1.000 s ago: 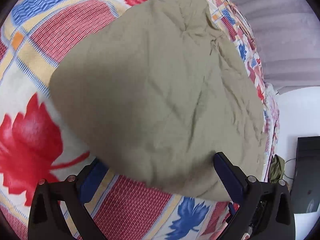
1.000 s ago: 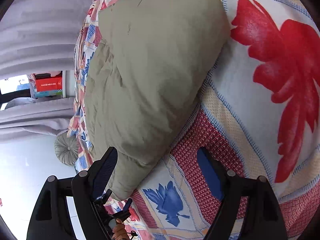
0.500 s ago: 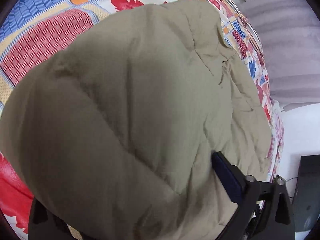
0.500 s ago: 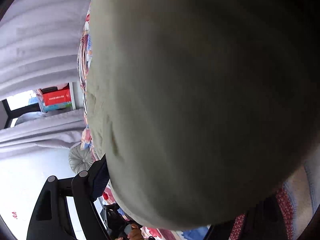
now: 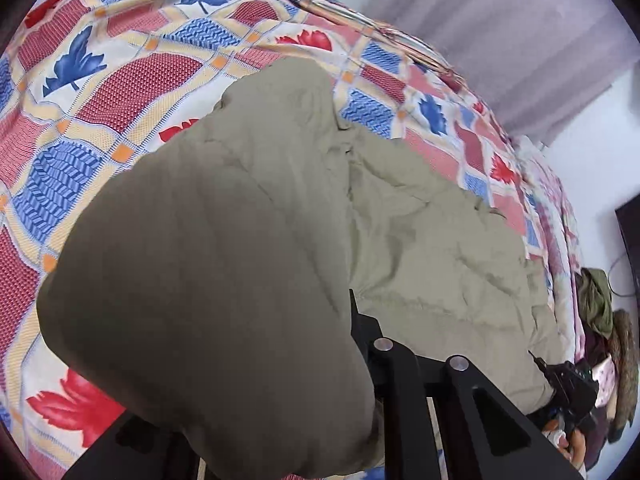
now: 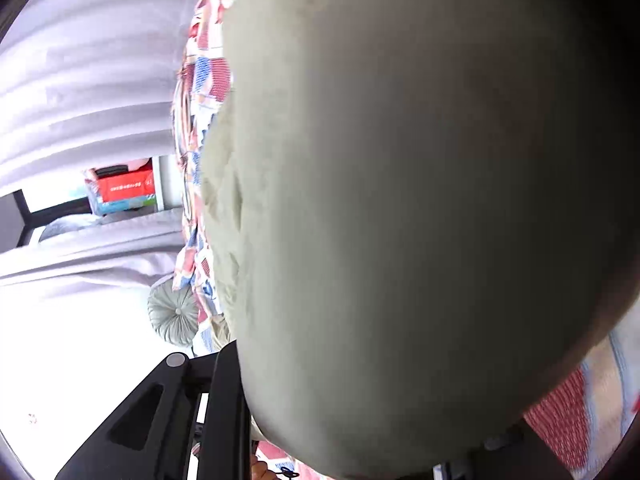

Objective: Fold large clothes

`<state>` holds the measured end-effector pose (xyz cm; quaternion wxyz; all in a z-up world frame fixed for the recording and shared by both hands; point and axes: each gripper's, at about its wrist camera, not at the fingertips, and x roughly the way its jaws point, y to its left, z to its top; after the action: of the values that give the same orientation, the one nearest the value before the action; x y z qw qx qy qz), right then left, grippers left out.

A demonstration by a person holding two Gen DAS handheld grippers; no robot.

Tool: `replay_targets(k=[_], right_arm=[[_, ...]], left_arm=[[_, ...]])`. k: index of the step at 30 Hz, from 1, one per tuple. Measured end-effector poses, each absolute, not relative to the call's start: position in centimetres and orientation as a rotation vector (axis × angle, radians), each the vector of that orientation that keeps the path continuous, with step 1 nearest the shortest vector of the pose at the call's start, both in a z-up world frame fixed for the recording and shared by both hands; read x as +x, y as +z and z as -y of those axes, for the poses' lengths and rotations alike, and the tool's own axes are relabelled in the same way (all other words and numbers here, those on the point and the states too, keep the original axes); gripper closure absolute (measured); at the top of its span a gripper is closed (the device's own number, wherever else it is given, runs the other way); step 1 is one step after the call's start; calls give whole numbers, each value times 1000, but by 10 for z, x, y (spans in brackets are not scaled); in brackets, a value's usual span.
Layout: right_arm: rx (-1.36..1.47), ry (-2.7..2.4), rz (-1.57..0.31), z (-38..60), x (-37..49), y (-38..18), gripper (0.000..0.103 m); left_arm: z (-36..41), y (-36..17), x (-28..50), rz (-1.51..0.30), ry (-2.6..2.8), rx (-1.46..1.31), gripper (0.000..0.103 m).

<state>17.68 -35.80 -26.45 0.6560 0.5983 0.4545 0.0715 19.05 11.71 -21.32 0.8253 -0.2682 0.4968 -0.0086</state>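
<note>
The khaki padded garment (image 5: 420, 248) lies on the patchwork bedspread (image 5: 132, 92) with its near end bunched up and lifted over both your tools. Your left gripper (image 5: 320, 380) has just been closing, and it is clamped on a thick fold of that fabric, which drapes over its fingers (image 5: 362, 332) and hides one side. Your right gripper (image 6: 320, 420) has just been closing too, and it pinches the garment (image 6: 400, 200), which fills nearly its whole view. Grey curtains (image 5: 520, 40) hang beyond the bed, and a round grey cushion (image 6: 174, 314) sits beside the bedspread's edge.
</note>
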Motion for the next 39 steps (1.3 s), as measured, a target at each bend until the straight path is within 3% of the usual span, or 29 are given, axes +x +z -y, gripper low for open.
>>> replay_targets(k=[11, 21, 26, 29, 35, 38, 39], right_arm=[[1364, 170, -1110, 348, 89, -243, 81], [1480, 22, -1217, 335, -17, -266, 80], [1495, -21, -1267, 336, -12, -267, 68], [1387, -58, -1380, 338, -8, -250, 44], [1043, 30, -1446, 339, -1, -185, 43], [1088, 235, -1338, 339, 6, -151, 45], [1126, 304, -1300, 344, 2, -144, 50]], left_arm=[[-130, -198, 50, -1168, -78, -564, 84], [-137, -243, -40, -1397, -86, -546, 83], [-147, -239, -52, -1455, -21, -462, 52], [-160, -223, -63, -1471, -14, -429, 52], [-190, -173, -77, -1401, 102, -305, 52], [-200, -150, -64, -1338, 124, -307, 52], [-199, -147, -55, -1321, 114, -310, 52]])
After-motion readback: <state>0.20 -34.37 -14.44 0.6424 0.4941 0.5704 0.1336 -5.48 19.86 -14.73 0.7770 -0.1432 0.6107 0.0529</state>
